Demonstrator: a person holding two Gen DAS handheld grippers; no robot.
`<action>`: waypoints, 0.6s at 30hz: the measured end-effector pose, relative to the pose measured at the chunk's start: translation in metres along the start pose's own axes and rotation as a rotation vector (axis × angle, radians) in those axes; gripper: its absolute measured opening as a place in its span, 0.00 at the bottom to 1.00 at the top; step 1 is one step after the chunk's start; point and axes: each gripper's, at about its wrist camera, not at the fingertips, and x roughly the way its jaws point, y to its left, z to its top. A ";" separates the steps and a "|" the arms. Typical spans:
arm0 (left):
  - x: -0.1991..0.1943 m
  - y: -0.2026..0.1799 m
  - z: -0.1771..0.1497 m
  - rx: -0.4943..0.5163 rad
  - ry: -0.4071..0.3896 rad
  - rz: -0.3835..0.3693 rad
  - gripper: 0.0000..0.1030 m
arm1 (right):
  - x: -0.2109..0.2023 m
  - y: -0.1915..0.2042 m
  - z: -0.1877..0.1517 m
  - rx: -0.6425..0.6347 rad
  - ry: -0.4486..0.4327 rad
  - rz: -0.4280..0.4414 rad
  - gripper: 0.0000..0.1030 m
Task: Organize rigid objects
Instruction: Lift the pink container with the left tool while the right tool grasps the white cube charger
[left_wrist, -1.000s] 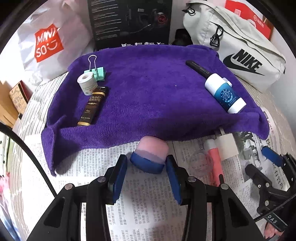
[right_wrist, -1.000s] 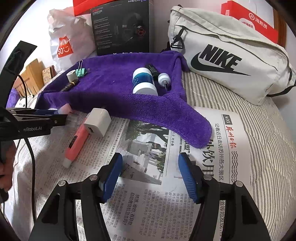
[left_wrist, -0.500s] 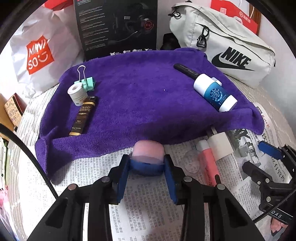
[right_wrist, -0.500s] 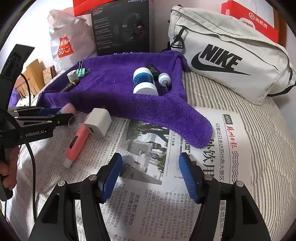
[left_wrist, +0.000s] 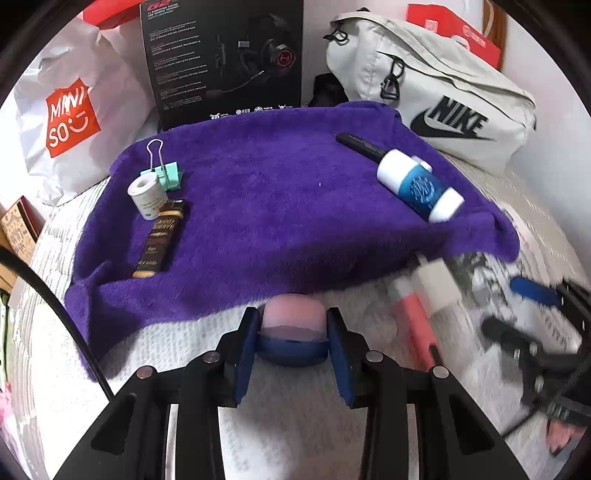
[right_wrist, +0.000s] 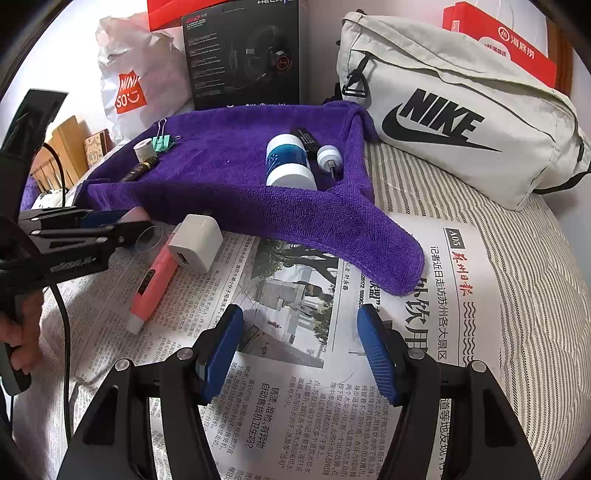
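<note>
Striped bed (right_wrist: 517, 266) carries newspaper (right_wrist: 295, 332) and purple towel (left_wrist: 277, 206).

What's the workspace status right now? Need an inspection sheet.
Surface: newspaper over striped bedding, purple towel behind.
Job's things: on towel, blue-white bottle, binder clip, tape roll, dark tube; on newspaper, white charger on pink stick.
Clutter: clear disc.
Grippers: left tongs shut on pink-blue object; right tongs open, empty.
Cables: black cable, left edge.
Surroundings: Nike bag, headset box, Miniso bag.
</note>
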 end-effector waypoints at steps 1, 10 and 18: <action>-0.003 0.004 -0.005 0.003 -0.004 -0.005 0.34 | 0.000 0.000 0.000 -0.001 0.000 -0.001 0.62; -0.029 0.055 -0.049 -0.034 0.007 0.022 0.34 | -0.008 0.005 0.002 0.021 0.006 0.029 0.59; -0.034 0.061 -0.060 -0.045 -0.068 0.024 0.34 | -0.020 0.045 0.018 -0.015 -0.020 0.048 0.58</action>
